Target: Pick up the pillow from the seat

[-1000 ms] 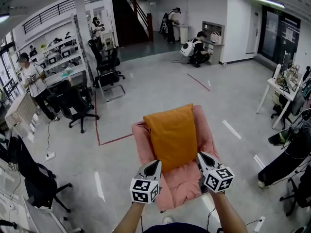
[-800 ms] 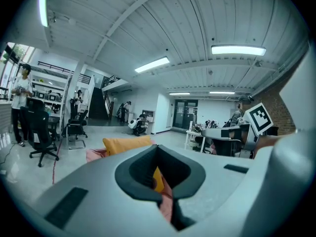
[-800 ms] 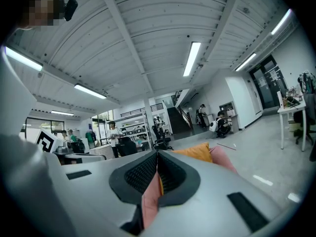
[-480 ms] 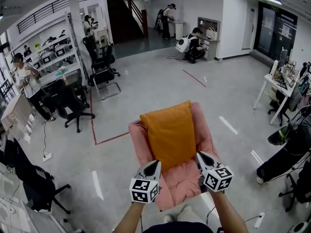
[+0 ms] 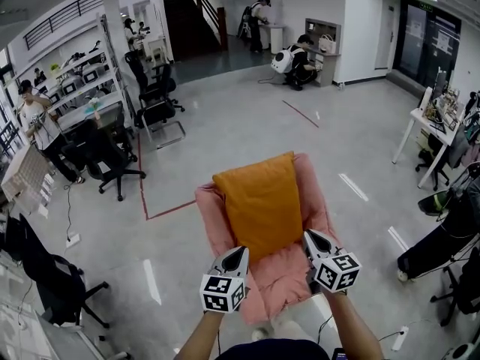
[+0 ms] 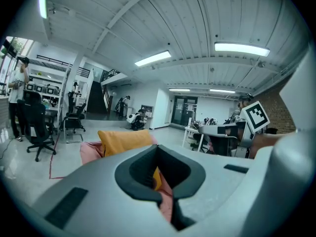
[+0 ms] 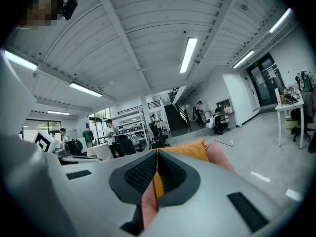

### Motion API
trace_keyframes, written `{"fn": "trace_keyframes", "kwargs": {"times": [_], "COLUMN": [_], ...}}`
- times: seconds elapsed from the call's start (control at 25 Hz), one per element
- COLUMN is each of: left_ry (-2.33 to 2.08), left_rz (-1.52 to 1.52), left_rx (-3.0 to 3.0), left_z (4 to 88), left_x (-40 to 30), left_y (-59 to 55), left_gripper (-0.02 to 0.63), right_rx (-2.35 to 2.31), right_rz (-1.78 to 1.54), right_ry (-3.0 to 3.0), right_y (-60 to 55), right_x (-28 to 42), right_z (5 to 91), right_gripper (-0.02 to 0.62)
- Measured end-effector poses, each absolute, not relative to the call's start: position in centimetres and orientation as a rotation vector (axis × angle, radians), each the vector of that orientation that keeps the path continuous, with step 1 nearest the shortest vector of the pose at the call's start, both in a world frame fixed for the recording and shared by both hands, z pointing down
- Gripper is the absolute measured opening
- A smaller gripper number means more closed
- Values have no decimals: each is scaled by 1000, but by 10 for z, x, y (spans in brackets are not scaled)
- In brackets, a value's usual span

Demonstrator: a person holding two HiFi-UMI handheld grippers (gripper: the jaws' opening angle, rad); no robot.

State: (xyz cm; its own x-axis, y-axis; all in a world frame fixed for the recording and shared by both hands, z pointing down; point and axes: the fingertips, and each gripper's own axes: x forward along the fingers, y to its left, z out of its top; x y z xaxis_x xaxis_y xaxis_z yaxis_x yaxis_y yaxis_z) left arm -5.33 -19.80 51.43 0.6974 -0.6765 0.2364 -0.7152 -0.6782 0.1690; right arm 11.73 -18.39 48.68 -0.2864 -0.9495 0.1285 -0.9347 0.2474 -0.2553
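Observation:
An orange pillow (image 5: 262,208) lies tilted along a pink cushioned seat (image 5: 289,280) just in front of me. My left gripper (image 5: 241,251) hovers at the pillow's near left corner, jaws shut with nothing in them. My right gripper (image 5: 308,235) sits by the near right corner, also shut and empty. In the left gripper view the pillow (image 6: 123,139) rises beyond the closed left gripper (image 6: 158,149). The right gripper view shows the pillow (image 7: 190,151) and the pink seat (image 7: 222,161) past the closed right gripper (image 7: 157,154). Whether either tip touches the pillow I cannot tell.
Black office chairs (image 5: 112,160) stand to the left, another (image 5: 52,276) at the near left. A red tape line (image 5: 142,193) marks the floor left of the seat. Dark bags (image 5: 442,238) and a white desk (image 5: 435,133) are on the right. People (image 5: 292,62) work far back.
The seat and pillow have drawn slightly nearer and shifted a little left in the head view. Both grippers keep their places at the pillow's near corners, jaws still shut.

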Motion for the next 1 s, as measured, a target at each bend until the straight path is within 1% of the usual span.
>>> {"fn": "trace_keyframes", "kwargs": {"times": [1.0], "left_ry": [-1190], "left_rz": [242], "left_rx": [2567], "left_z": [535], "left_x": [-13], "left_y": [-314], "left_gripper": [5], "right_rx": [-1817], "right_rz": [-486], "right_ry": [2512], "right_y": [-314], "right_x": [168], "right_z": [507], "right_gripper": [21]}}
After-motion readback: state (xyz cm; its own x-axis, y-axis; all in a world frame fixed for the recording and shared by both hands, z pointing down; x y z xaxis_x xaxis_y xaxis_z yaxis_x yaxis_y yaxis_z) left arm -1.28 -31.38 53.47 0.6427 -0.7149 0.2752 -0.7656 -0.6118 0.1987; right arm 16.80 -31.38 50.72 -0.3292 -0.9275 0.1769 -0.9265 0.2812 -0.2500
